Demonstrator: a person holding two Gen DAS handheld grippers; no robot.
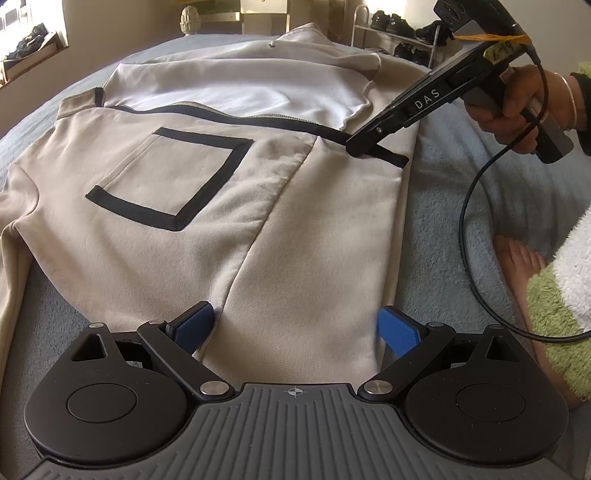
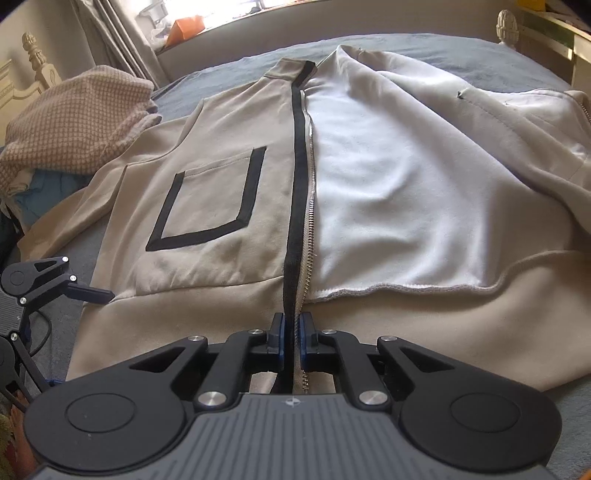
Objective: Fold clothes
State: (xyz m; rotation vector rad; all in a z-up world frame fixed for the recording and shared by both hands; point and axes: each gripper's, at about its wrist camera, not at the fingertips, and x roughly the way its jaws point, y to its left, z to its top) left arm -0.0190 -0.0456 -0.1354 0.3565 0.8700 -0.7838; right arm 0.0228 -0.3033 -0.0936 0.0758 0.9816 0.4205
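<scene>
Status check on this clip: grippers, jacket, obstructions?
Right hand-held gripper shut on beige zip jacket's black zipper edge. Left hand-held gripper open at hem. Nothing obstructing.

home bedroom: grey bedspread, carved bedposts at 1 o'clock, curtained window at 12, shoe rack.

A bed covered in a grey-blue fleecy blanket is carrying everything. A beige zip-front jacket with black trim and a black-outlined chest pocket is lying spread open on it, white lining showing. A heap of pink-and-white checked cloth is sitting near the jacket's sleeve by the bedpost.
</scene>
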